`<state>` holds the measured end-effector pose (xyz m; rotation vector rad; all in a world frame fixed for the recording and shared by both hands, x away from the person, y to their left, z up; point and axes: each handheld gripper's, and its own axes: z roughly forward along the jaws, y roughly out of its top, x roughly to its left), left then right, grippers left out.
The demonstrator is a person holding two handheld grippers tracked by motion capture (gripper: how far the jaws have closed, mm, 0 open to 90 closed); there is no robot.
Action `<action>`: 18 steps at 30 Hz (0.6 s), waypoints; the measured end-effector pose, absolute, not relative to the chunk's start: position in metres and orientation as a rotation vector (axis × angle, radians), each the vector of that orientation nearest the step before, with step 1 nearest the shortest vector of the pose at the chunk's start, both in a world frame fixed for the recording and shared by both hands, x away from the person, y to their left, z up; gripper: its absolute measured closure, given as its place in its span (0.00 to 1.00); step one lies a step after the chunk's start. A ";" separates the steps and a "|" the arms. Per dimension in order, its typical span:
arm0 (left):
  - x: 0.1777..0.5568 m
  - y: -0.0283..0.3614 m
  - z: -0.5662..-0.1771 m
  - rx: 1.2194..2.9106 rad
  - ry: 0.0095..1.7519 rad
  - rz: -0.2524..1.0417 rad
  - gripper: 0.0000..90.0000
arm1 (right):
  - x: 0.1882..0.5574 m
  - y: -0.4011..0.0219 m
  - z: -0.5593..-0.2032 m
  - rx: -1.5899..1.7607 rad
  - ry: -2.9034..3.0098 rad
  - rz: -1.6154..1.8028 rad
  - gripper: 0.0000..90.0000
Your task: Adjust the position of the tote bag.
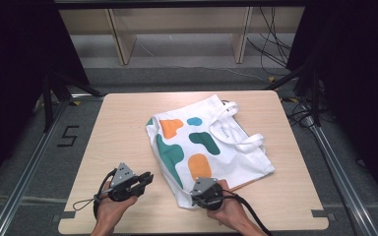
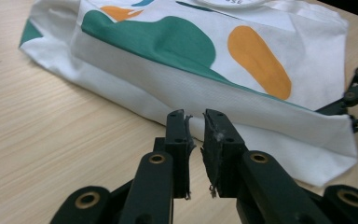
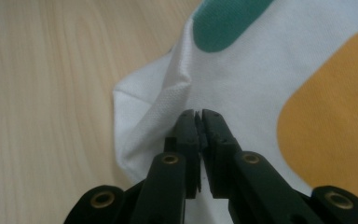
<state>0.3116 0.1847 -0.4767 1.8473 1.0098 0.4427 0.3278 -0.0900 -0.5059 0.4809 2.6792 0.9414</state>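
Wooden table (image 1: 123, 128) around tote bag (image 1: 202, 142)

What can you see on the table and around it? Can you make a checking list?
Surface: pale wooden table, bare around the bag.
Job's things: white tote bag with green, orange and blue blobs, lying flat, handles toward the far right.
Clutter: nothing seen.
Grippers: left gripper beside the bag's near-left edge, jaws a narrow gap apart, nothing between them; right gripper at the bag's near corner, jaws almost together over the cloth, a pinch cannot be confirmed.
Cables: a black cable loops from the left gripper; more cables on the floor behind.
Surroundings: wooden shelf frame at the back, dark curtains at both sides.
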 end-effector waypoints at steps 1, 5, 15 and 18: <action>0.310 0.188 -0.477 1.847 1.006 0.441 0.88 | 0.330 -0.082 -0.507 0.517 2.682 0.961 0.96; 0.305 0.193 -0.479 1.828 1.029 0.445 0.86 | 0.341 -0.053 -0.509 0.505 2.693 1.012 0.96; 0.289 0.169 -0.487 1.860 1.045 0.365 0.53 | 0.350 -0.099 -0.469 0.605 2.570 1.170 0.79; 0.285 0.154 -0.488 1.870 1.063 0.401 0.41 | 0.350 -0.135 -0.456 0.711 2.500 1.185 0.73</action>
